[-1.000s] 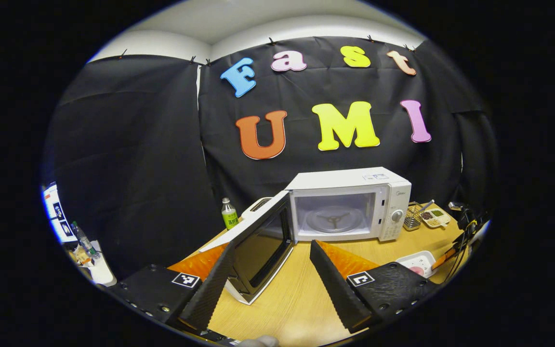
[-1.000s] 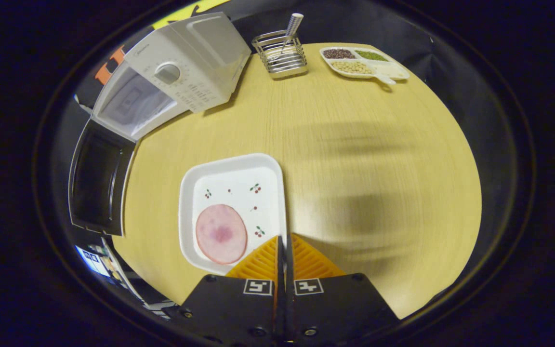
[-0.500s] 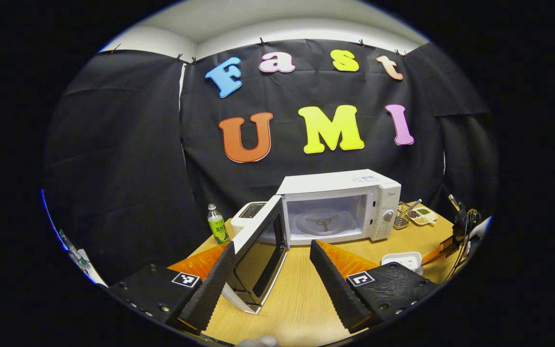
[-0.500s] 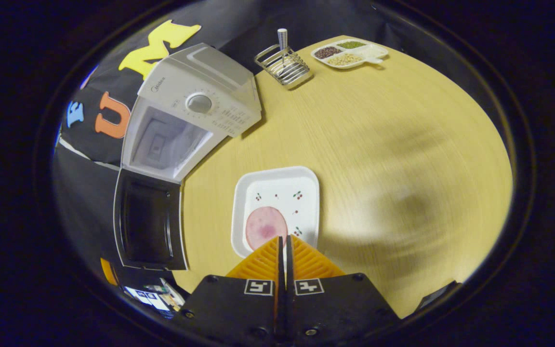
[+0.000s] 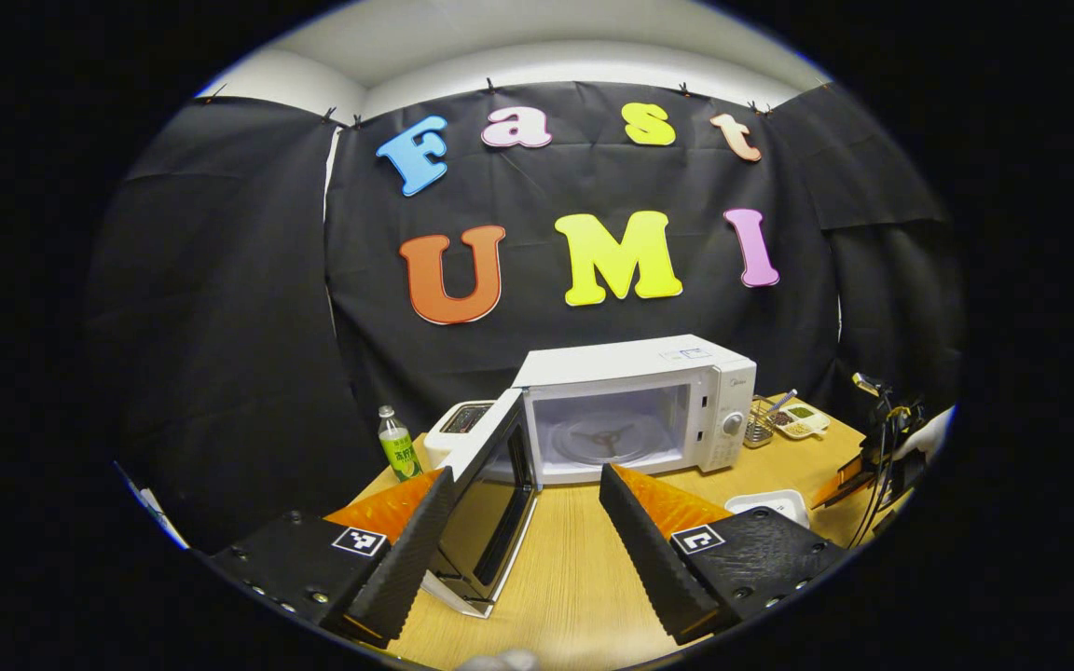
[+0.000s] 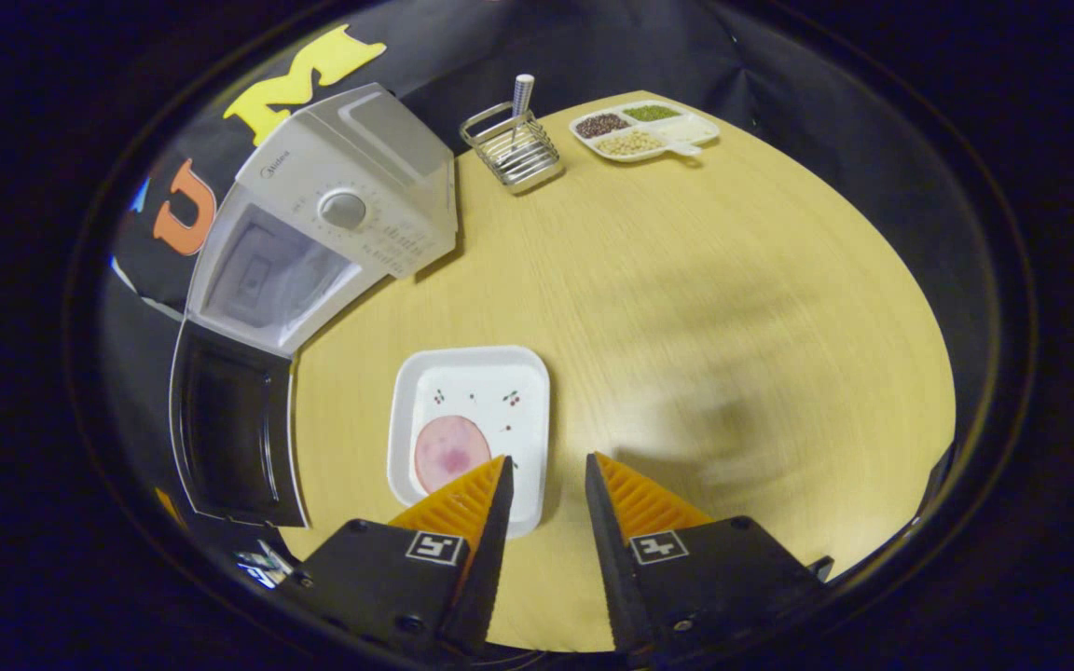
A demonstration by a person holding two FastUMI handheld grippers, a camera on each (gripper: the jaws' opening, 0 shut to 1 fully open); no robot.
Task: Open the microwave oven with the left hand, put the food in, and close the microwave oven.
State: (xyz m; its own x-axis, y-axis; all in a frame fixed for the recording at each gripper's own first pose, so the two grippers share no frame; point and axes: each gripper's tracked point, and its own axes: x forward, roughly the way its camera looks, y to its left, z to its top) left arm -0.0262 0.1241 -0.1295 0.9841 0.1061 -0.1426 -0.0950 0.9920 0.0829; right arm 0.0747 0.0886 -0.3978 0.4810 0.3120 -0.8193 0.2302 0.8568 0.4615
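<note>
Two views inspected. Left gripper view: left gripper (image 5: 526,522), jaws spread and empty, has backed off from the microwave (image 5: 635,410), whose door (image 5: 490,494) hangs open. Right gripper view: right gripper (image 6: 542,485), clenched a moment ago, now parted above the plate (image 6: 472,410) carrying the ham slice (image 6: 448,452) on the table (image 6: 705,308); pickup appears next.

Left gripper (image 5: 526,480), right gripper (image 6: 542,466) – wedge-shaped ribbed fingers, textured bodies with screws, square fiducial markers.

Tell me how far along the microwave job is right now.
Done: the microwave door is swung open and the cavity is empty. In hand: the right gripper, jaws open, hovers over the near edge of the white tray with the ham slice, not gripping. The left gripper is open, holding nothing. Left: grasp the tray, load it, shut the door.
</note>
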